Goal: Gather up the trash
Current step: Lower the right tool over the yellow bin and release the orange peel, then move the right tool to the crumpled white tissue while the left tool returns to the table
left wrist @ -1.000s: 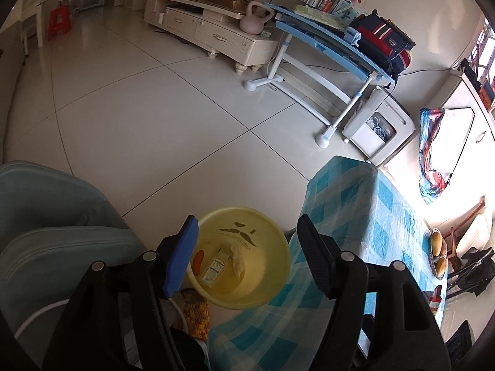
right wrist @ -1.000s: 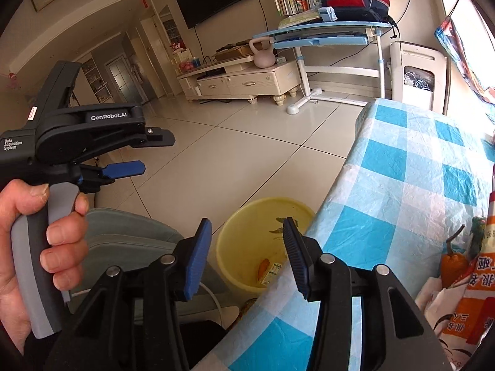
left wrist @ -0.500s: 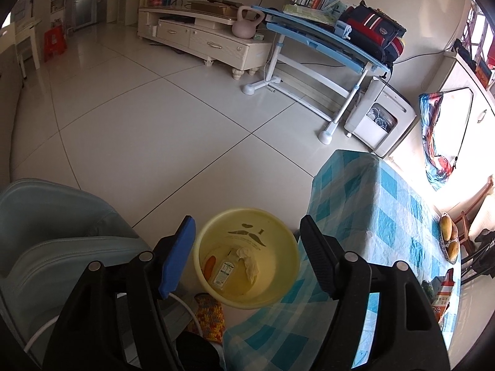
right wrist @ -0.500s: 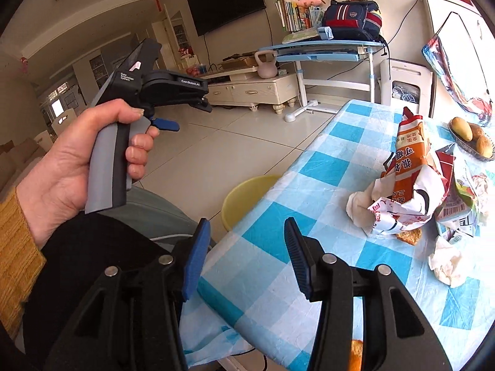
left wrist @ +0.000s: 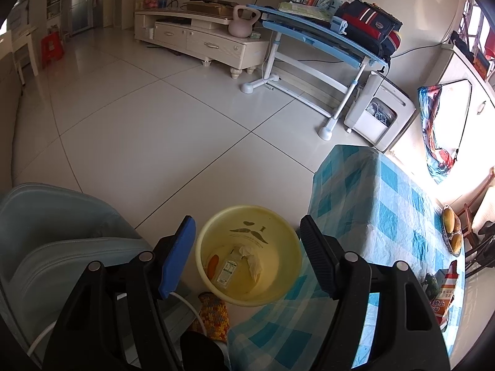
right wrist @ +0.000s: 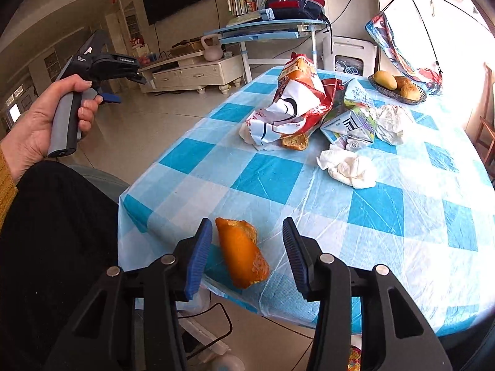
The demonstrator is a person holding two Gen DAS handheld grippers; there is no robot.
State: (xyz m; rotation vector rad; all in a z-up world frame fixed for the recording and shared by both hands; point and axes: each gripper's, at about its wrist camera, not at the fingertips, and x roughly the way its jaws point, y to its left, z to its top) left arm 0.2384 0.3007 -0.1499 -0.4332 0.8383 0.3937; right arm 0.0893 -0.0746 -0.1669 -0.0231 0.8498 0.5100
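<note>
A piece of orange peel (right wrist: 242,255) lies near the table's front edge, between the jaws of my right gripper (right wrist: 247,255). Those jaws are closing, and the pads stand clear of the peel on both sides. Further back lie a red and white snack bag (right wrist: 290,108), a crushed carton (right wrist: 352,123) and crumpled tissues (right wrist: 348,168). My left gripper (left wrist: 247,255) hangs open and empty above the yellow bin (left wrist: 287,281) on the floor. The bin holds a small bottle (left wrist: 225,270), an orange scrap (left wrist: 213,265) and a tissue (left wrist: 253,258).
A blue checked cloth covers the table (right wrist: 386,216). A basket of fruit (right wrist: 397,88) sits at the far right. A grey-blue chair (left wrist: 46,241) stands left of the bin. A hand (right wrist: 40,130) holds the left gripper out beyond the table's left edge.
The right gripper has swung right from the bin side to over the table, bringing the orange peel between its jaws, which have narrowed. The left gripper stays over the bin.
</note>
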